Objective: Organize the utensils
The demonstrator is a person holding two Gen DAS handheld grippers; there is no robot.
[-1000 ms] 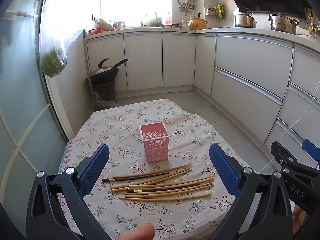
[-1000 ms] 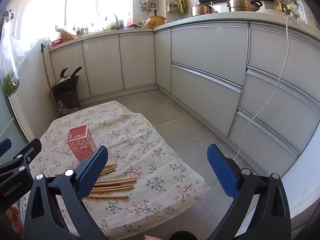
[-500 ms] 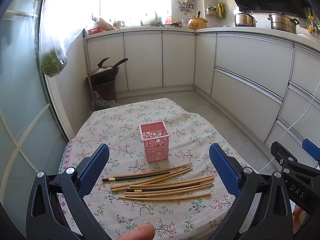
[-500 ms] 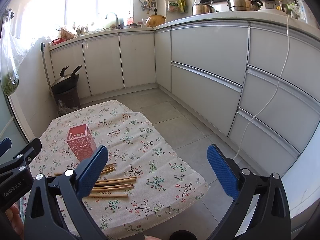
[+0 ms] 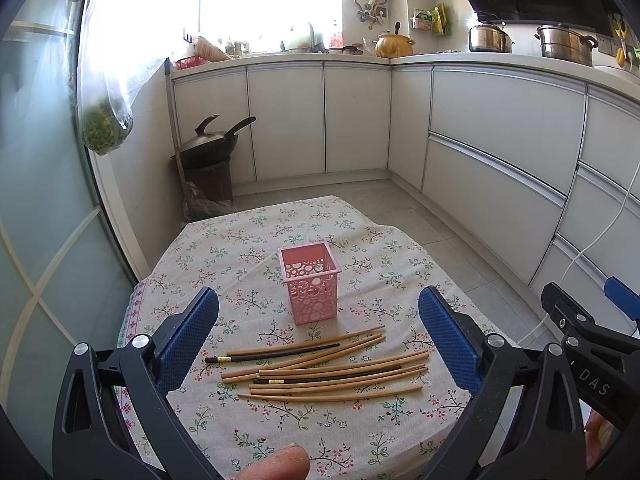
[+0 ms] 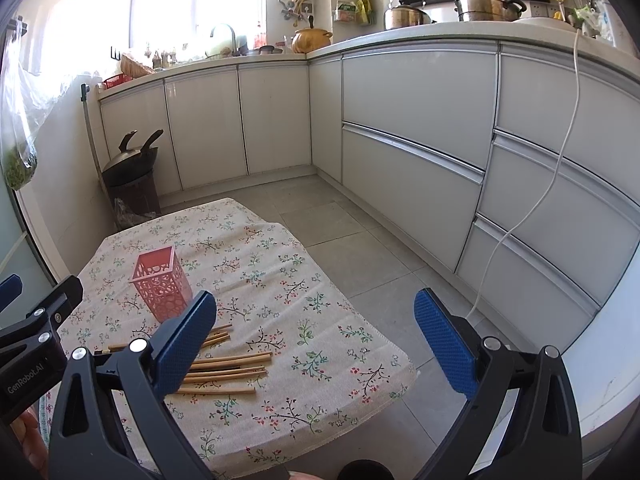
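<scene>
Jaws spread on both grippers; I'm hovering the left gripper (image 5: pixel 318 336) over loose chopsticks (image 5: pixel 324 368), pink basket (image 5: pixel 310 282) waiting behind.

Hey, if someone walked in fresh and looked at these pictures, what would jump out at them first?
Probably the pink perforated holder, standing upright and empty near the middle of the floral tablecloth. Just in front of it lies a loose spread of chopsticks, mostly bamboo with a couple of dark ones. The blue-padded left tool and right tool hover wide open, holding nothing.
</scene>
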